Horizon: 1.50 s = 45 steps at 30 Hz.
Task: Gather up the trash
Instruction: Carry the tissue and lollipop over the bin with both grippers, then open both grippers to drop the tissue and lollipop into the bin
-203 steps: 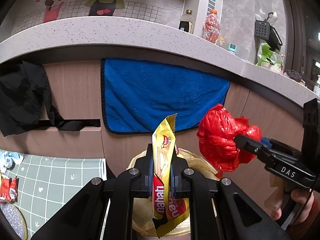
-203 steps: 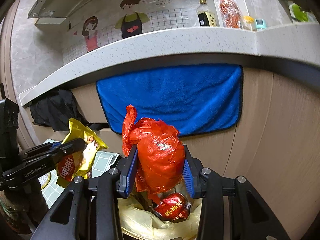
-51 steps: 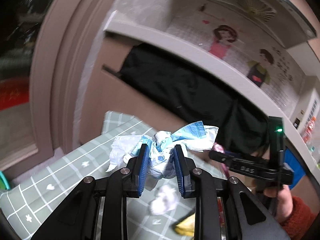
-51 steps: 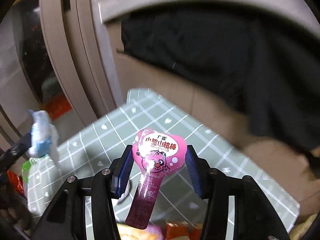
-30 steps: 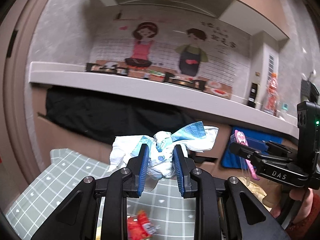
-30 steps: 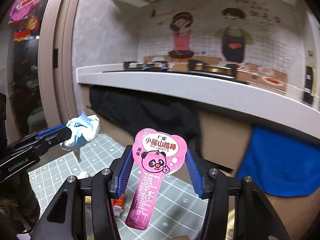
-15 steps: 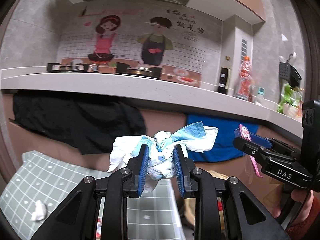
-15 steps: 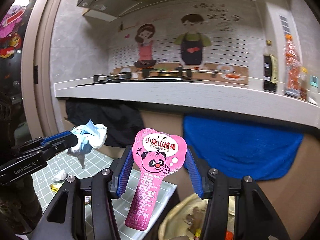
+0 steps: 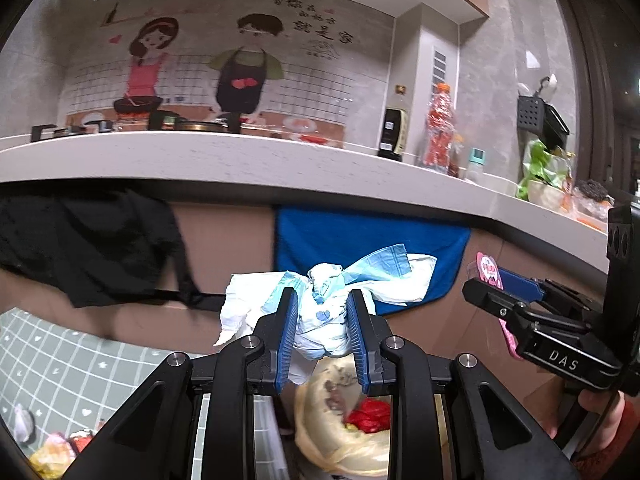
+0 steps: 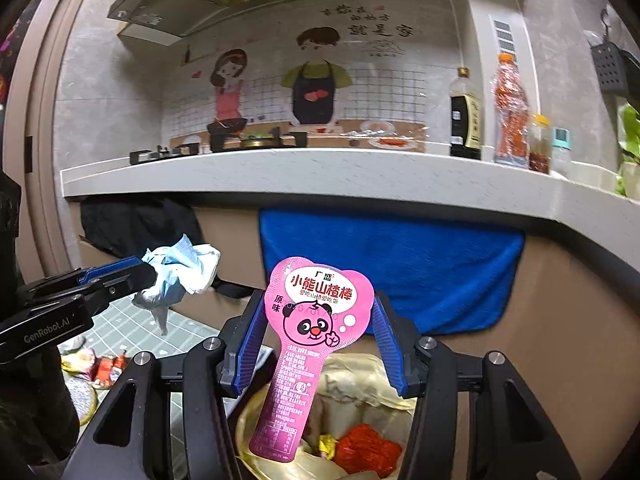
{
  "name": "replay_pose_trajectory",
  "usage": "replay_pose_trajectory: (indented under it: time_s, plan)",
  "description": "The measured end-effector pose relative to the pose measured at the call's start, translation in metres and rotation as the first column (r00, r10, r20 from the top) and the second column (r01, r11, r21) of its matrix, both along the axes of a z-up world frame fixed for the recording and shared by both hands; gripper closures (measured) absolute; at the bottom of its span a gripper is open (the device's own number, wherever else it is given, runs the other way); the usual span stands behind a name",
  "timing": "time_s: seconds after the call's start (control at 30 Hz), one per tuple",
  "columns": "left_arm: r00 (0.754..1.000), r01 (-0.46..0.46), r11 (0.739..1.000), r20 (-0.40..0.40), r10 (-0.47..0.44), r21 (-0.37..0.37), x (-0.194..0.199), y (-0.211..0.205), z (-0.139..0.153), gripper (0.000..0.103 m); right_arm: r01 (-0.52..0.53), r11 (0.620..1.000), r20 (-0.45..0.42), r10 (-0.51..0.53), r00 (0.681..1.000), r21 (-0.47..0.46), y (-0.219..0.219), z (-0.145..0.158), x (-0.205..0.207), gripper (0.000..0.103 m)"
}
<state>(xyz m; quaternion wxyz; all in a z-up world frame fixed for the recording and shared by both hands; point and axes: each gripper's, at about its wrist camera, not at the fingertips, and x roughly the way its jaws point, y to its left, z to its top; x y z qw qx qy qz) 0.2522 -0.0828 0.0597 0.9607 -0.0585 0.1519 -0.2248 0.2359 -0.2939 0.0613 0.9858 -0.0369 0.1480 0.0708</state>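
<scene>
Left gripper: my left gripper [image 9: 322, 334] is pinching a crumpled white-and-blue tissue wad [image 9: 326, 300] between its blue pads; the loose ends flare out above and to both sides of the jaws.

Right gripper: my right gripper [image 10: 316, 328] holds a pink panda snack wrapper [image 10: 308, 344] by its wide heart-shaped top, so the jaws stand fairly wide; the narrow tail hangs down in front of them.

Bin: the trash bin with the yellow liner [image 10: 360, 412] sits just below and ahead of both grippers, against the cabinet under the blue towel [image 10: 400, 268].

Already in: a red crumpled bag [image 10: 366, 454] and some yellow scraps lie inside the liner, so I judge part of the collecting is done.

In hand: two pieces, carried near the bin's mouth but not yet let go.

Still out: down to my left, on the green checked mat [image 9: 60, 372], I can see more wrappers [image 10: 106, 364] and a small white scrap [image 9: 20, 428].

Left to do: drop both pieces, then more trips for the mat litter, I reckon.
</scene>
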Motion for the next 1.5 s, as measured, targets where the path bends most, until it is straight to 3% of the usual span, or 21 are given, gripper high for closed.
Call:
replay_pose_trajectory:
  time_s: [0.6,1.5]
  plan:
    - [0.993,0.056,0.998,-0.108,-0.052,0.033,0.036,-0.059,-0.043,0.077,0.073,0.994,-0.096,-0.066,0.993,0.078,-0.060,-0.043,0.024,0.054]
    - [0.964,0.085,0.996,-0.253,-0.079,0.010,0.077,-0.071,-0.095,0.077,0.078,0.992,-0.216,-0.056,0.975,0.097,-0.063,-0.093,0.061,0.054]
